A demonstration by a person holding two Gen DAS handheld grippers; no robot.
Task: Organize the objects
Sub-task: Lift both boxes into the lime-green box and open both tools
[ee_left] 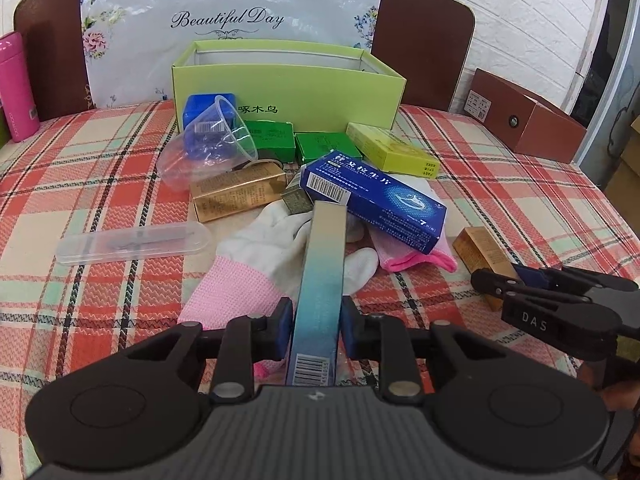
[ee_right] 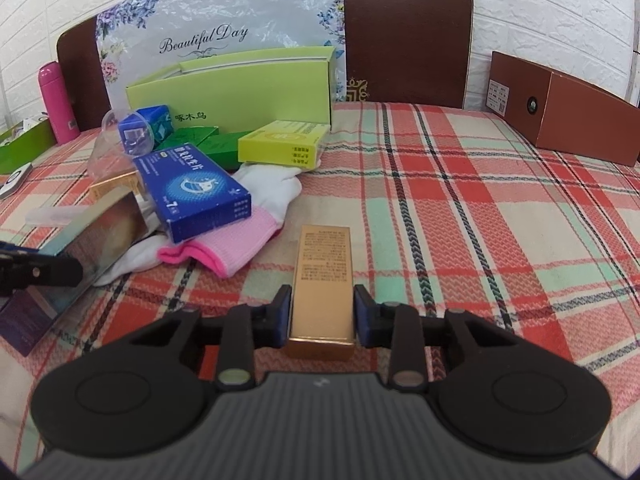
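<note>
My left gripper [ee_left: 316,320] is shut on a long teal-and-silver box [ee_left: 322,264]. The box slants forward over a white-and-pink glove [ee_left: 256,264], and its far end reaches a blue medicine box [ee_left: 376,200]. My right gripper [ee_right: 322,312] is shut on a small gold box [ee_right: 322,264] that lies flat on the plaid cloth [ee_right: 460,220]; both pads touch its sides. In the left wrist view this gold box [ee_left: 480,248] shows at the right with the right gripper's fingers [ee_left: 500,286] on it. An open light-green box [ee_left: 288,88] stands at the back.
The pile before the green box holds a clear cup [ee_left: 212,148], a second gold box [ee_left: 236,194], green boxes [ee_left: 324,146], a yellow-green box [ee_left: 392,148] and a clear case [ee_left: 132,242]. A pink bottle [ee_left: 16,88] stands far left and a brown box [ee_right: 568,112] far right.
</note>
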